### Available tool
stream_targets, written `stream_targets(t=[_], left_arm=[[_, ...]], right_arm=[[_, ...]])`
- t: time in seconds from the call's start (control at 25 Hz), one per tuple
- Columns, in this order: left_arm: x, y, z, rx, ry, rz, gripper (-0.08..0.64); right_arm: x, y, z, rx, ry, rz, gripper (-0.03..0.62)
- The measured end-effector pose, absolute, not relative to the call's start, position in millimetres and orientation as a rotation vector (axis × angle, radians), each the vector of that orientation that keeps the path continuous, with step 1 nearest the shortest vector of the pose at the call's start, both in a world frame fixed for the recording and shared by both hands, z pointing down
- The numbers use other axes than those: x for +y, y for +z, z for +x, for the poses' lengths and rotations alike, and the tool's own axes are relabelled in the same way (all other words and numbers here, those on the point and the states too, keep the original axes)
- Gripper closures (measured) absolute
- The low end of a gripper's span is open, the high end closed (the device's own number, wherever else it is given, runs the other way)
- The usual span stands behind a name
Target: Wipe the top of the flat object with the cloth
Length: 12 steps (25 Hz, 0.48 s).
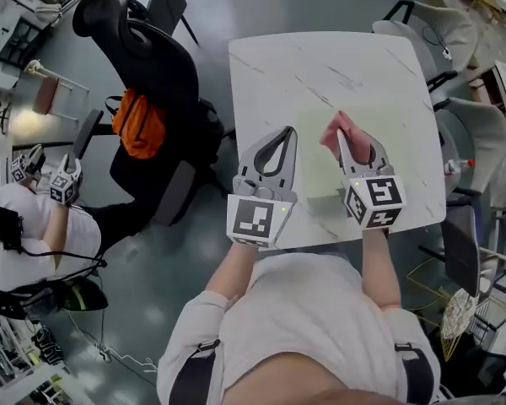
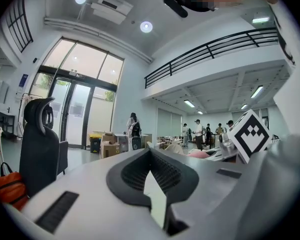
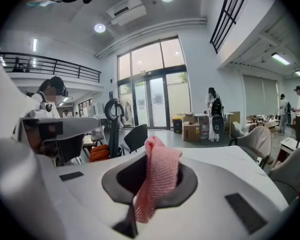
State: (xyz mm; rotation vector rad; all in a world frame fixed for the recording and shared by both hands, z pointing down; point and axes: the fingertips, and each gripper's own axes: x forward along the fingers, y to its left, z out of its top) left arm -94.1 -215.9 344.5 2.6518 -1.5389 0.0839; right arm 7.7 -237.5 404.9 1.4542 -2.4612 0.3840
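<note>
A pale green flat mat (image 1: 396, 142) lies on the right half of the white marble table (image 1: 320, 66). Over the mat's left part, my right gripper (image 1: 341, 135) is shut on a pink cloth (image 1: 336, 132). In the right gripper view the pink cloth (image 3: 157, 179) hangs bunched between the jaws of the right gripper (image 3: 151, 146) and hides their tips. My left gripper (image 1: 290, 132) hovers just left of the mat, its jaws shut with nothing between them. The left gripper view shows the left gripper (image 2: 150, 152) with its tips touching and the right gripper's marker cube (image 2: 250, 134) beside it.
A black office chair (image 1: 143, 49) with an orange bag (image 1: 139, 125) stands left of the table. Another person (image 1: 34, 234) with grippers sits at the far left. Grey chairs (image 1: 451, 24) and cluttered desks crowd the right side. The table's near edge is against my body.
</note>
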Motion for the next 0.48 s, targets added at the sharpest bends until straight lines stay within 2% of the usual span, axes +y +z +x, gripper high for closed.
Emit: stream_targets(t=[0.48], left_arm=[[-261.2, 375.3, -93.7, -1.615, 0.075, 2.515, 0.546]], right_arm=[[-296.1, 493.2, -23.3, -2.348, 0.566, 1.125, 0.554]])
